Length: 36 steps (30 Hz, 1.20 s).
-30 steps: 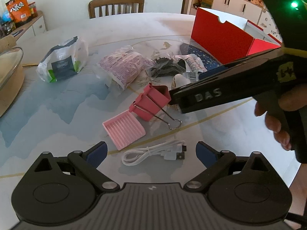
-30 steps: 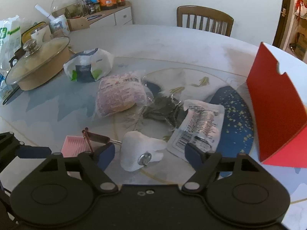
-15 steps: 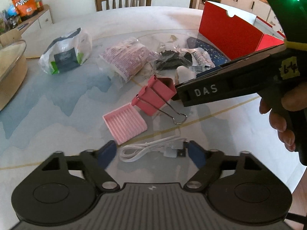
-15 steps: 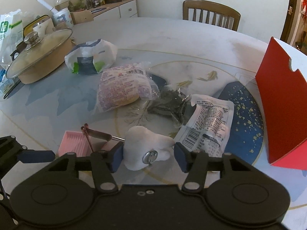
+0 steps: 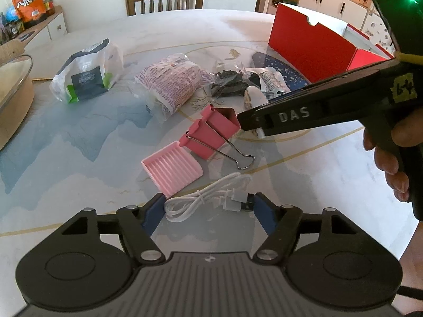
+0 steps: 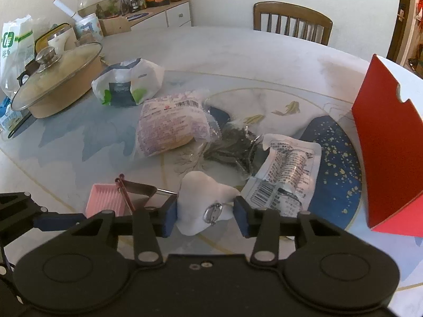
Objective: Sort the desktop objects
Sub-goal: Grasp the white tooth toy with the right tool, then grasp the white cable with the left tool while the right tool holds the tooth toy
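My left gripper (image 5: 207, 211) is half closed around a coiled white USB cable (image 5: 208, 200) on the table, its blue pads beside the coil's two ends. My right gripper (image 6: 205, 215) has narrowed onto a white tooth-shaped plush with a metal pin (image 6: 206, 206), both pads against its sides. A pink binder clip (image 5: 211, 132) and a pink ridged tray (image 5: 171, 171) lie just beyond the cable. In the left wrist view the right gripper's body (image 5: 317, 113) reaches in from the right.
A red open box (image 5: 312, 45) stands at the right, also in the right wrist view (image 6: 388, 145). Snack bags (image 6: 169, 129), a dark packet (image 6: 232, 145) and a printed sachet (image 6: 288, 174) lie mid-table. A lidded pot (image 6: 58, 84) sits at the left.
Both grippers have moved forward and narrowed: the left around the white cable, the right onto the white plush.
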Each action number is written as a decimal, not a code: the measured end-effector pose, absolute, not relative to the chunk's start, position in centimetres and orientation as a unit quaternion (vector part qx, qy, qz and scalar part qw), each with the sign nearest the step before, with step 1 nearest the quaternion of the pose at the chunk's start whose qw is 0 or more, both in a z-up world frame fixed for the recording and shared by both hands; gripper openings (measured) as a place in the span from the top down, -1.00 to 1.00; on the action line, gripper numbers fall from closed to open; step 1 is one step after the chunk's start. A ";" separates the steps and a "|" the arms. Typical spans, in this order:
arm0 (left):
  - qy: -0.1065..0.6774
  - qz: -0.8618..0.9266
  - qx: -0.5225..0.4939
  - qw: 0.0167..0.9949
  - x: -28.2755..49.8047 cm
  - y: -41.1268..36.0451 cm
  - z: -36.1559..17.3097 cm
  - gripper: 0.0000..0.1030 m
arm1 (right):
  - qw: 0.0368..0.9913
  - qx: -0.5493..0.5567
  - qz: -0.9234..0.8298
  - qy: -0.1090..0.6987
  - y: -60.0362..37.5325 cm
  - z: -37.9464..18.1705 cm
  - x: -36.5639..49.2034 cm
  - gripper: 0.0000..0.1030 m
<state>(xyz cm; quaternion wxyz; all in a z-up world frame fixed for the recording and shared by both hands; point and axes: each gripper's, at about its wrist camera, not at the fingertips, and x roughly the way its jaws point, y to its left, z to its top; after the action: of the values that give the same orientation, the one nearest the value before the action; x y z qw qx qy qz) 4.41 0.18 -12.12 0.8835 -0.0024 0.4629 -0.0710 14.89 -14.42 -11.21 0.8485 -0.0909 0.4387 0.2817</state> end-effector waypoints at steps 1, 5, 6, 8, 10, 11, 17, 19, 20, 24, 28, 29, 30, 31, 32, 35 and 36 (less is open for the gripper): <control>0.464 -0.072 -0.004 0.883 4.4 0.3 -12.1 -0.39 | 0.849 -0.090 0.280 0.439 -14.6 -11.1 14.9 0.16; 0.466 -0.072 -0.013 0.881 4.4 0.9 -11.9 -0.24 | 0.852 -0.081 0.275 0.438 -15.3 -10.4 14.7 0.16; 0.467 -0.073 -0.017 0.881 4.4 1.1 -11.9 -0.14 | 0.853 -0.080 0.274 0.437 -15.4 -10.2 14.6 0.16; 0.466 -0.075 -0.018 0.881 4.4 1.3 -11.8 0.25 | 0.854 -0.076 0.272 0.436 -15.8 -9.8 14.5 0.16; 0.468 -0.080 -0.023 0.880 4.6 1.4 -11.8 0.25 | 0.855 -0.073 0.269 0.437 -16.2 -9.4 14.5 0.16; 0.469 -0.080 -0.023 0.879 4.6 1.4 -11.8 0.25 | 0.856 -0.071 0.267 0.437 -16.3 -9.3 14.4 0.16; 0.459 -0.105 -0.029 0.882 4.1 1.7 -11.2 -0.15 | 0.856 -0.061 0.266 0.440 -17.1 -8.7 14.2 0.16; 0.448 -0.105 -0.028 0.887 3.8 1.8 -10.9 -0.38 | 0.856 -0.059 0.266 0.439 -17.2 -8.6 14.1 0.16; 0.443 -0.107 -0.026 0.890 3.6 1.8 -10.8 -0.38 | 0.856 -0.058 0.265 0.439 -17.3 -8.5 14.1 0.16; 0.446 -0.114 -0.010 0.888 3.4 1.3 -10.9 -0.46 | 0.857 -0.053 0.264 0.439 -17.8 -8.4 13.9 0.16; 0.449 -0.117 0.008 0.886 3.6 0.6 -11.4 -0.47 | 0.857 -0.048 0.262 0.441 -18.1 -8.5 13.7 0.15; 0.444 -0.126 0.010 0.887 3.6 0.4 -11.3 -0.47 | 0.857 -0.047 0.261 0.442 -18.2 -8.5 13.7 0.15; 0.436 -0.134 0.019 0.890 3.6 0.2 -11.2 -0.47 | 0.857 -0.046 0.261 0.443 -18.3 -8.6 13.6 0.15; 0.429 -0.139 0.035 0.892 3.6 -0.1 -11.1 -0.47 | 0.857 -0.046 0.260 0.443 -18.4 -8.6 13.6 0.15; 0.422 -0.142 0.054 0.894 3.7 -0.5 -11.1 -0.47 | 0.856 -0.047 0.260 0.444 -18.5 -8.6 13.5 0.15; 0.417 -0.147 0.091 0.892 4.5 -1.1 -11.3 -0.46 | 0.856 -0.047 0.258 0.446 -18.7 -8.7 13.5 0.15; 0.418 -0.149 0.099 0.891 4.8 -1.3 -11.5 -0.43 | 0.856 -0.047 0.258 0.446 -18.8 -8.7 13.4 0.15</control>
<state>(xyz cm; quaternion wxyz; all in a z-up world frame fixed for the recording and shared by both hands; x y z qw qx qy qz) 4.83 -1.25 -11.47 0.8908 0.0991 0.4177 -0.1488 13.43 -18.76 -8.70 0.8561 -0.0474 0.4456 0.2576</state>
